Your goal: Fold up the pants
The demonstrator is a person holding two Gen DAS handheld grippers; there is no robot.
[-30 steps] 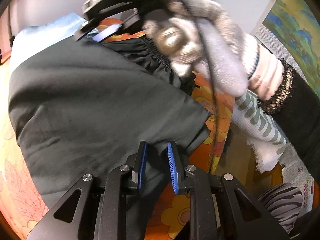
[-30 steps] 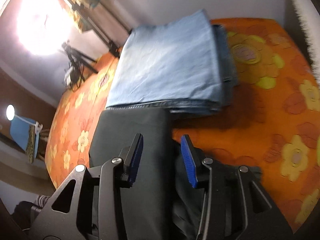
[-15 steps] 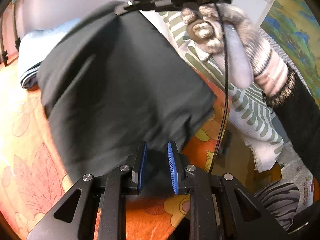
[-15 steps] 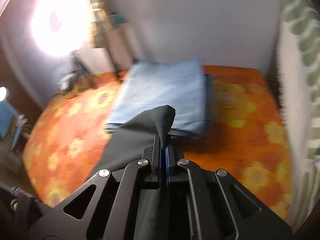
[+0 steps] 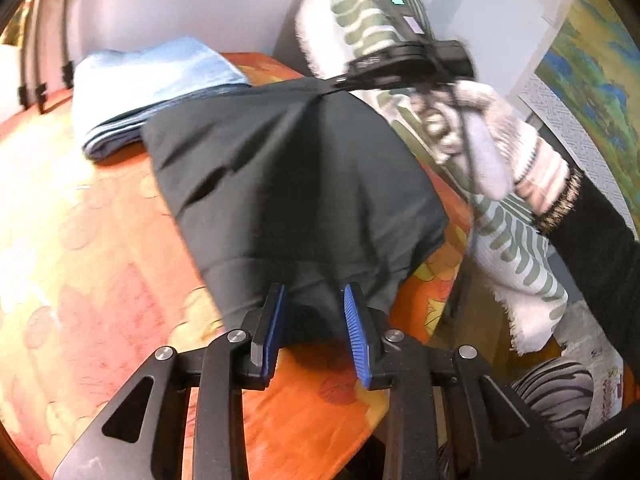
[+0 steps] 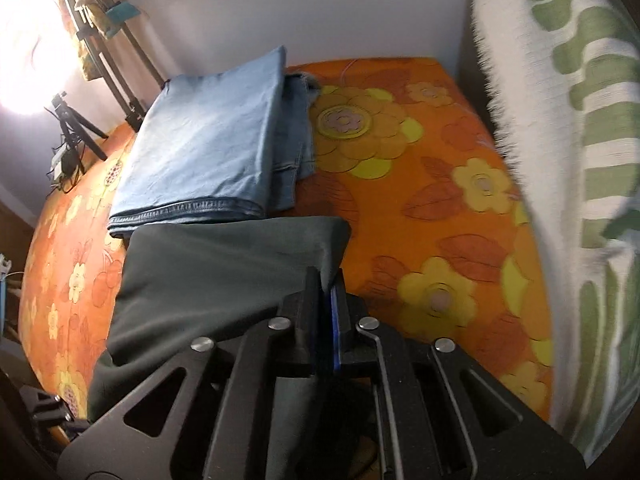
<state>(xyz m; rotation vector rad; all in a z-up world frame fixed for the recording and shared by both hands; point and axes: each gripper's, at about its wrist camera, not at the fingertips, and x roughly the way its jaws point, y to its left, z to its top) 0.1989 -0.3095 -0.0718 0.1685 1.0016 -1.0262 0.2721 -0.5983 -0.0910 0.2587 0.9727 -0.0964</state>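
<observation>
Pants lifted by one corner over the bed

Pants (image 5: pixel 304 184), dark and already partly doubled, drape across the orange flowered bed (image 6: pixel 420 184), their far end raised off the cover. The right hand-held gripper (image 6: pixel 327 292) is clamped on a corner of the cloth, its blue pads pressed together with fabric between them; in the left wrist view that same tool (image 5: pixel 400 64) pinches the top edge, and creases fan down from the pinch, which suggests the cloth hangs from that single point. Holding one corner high probably lets the layer swing over as a flap instead of dragging across the cover.

The left hand-held gripper (image 5: pixel 314 320) sits at the near edge with its pads parted, fabric lying between them but not squeezed. I judge that it steadies or waits at the fold line and does not carry any weight.

A folded pile of light blue jeans (image 6: pixel 216 148) lies just beyond the dark pants, touching or nearly touching their far edge. It looks like finished work, so the dark pair may be meant to land beside or on it.

A green-and-white striped blanket (image 6: pixel 560 120) hangs along the right side of the bed, close to the gloved right hand (image 5: pixel 472 136). The raised corner could brush it on the way over.
</observation>
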